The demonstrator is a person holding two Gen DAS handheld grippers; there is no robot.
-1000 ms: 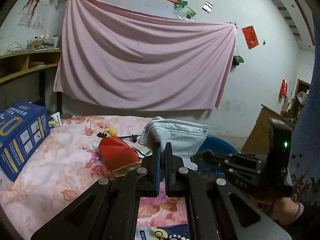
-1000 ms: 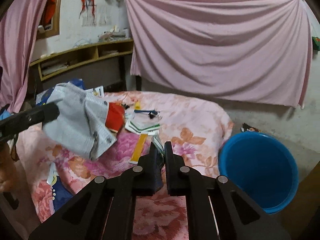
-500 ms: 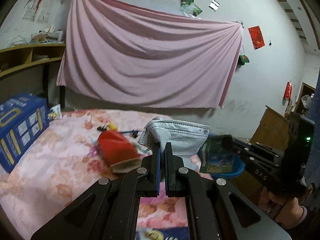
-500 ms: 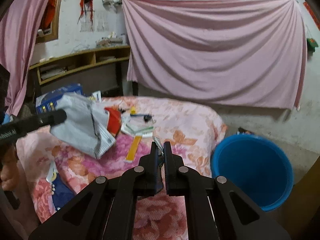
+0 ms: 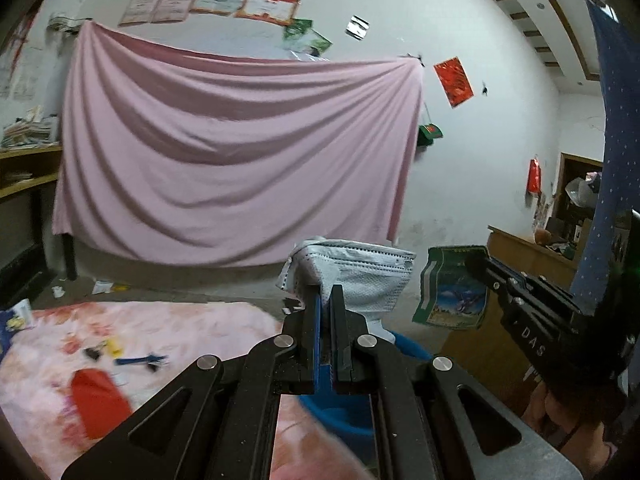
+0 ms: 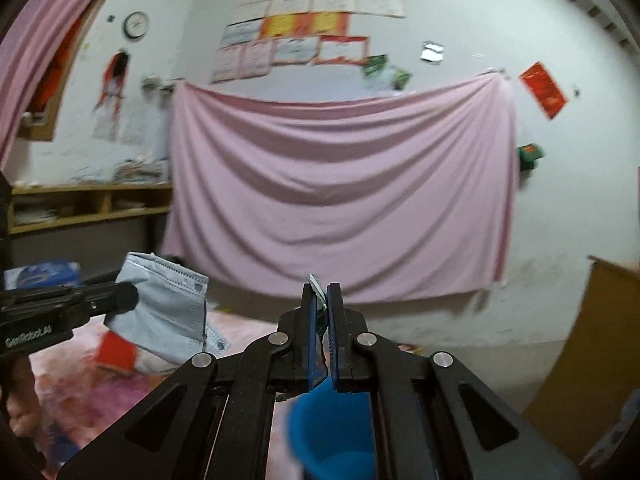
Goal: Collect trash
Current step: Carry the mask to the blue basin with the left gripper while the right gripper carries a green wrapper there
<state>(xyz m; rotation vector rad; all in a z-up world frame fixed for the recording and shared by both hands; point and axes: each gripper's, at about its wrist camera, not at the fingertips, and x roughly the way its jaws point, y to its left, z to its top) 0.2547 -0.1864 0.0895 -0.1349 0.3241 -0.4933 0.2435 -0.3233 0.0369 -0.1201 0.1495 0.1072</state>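
Both tongs are loaded. The left gripper (image 5: 326,300) is clenched on a grey face mask (image 5: 356,276), which spreads above and to the right of its tips at centre frame in the left wrist view. The right gripper (image 6: 322,300) is clenched on a thin green wrapper (image 6: 318,294), seen edge-on between its tips; in the left wrist view the same wrapper (image 5: 454,286) hangs as a flat sheet at right of centre, long axis vertical.

The governing relation is vertical: the blue bucket (image 6: 332,432) lies below and slightly behind the fingertips in both views, at lower centre of each frame, partly hidden by the gripper bodies. In the left wrist view only a strip of the bucket (image 5: 344,416) shows between the linkages. Judged from this, both loads are close to over the opening. Which gripper is nearer cannot be told.

More litter lies on the floral bedspread (image 5: 188,332) at lower left: a red pouch (image 5: 98,404) and small blurred scraps.

Legible writing: "DAS" on the right gripper body, right side of the left wrist view. Lettering on the left gripper body, at left edge of the right wrist view, is too blurred to read. The wall certificates are unreadable.
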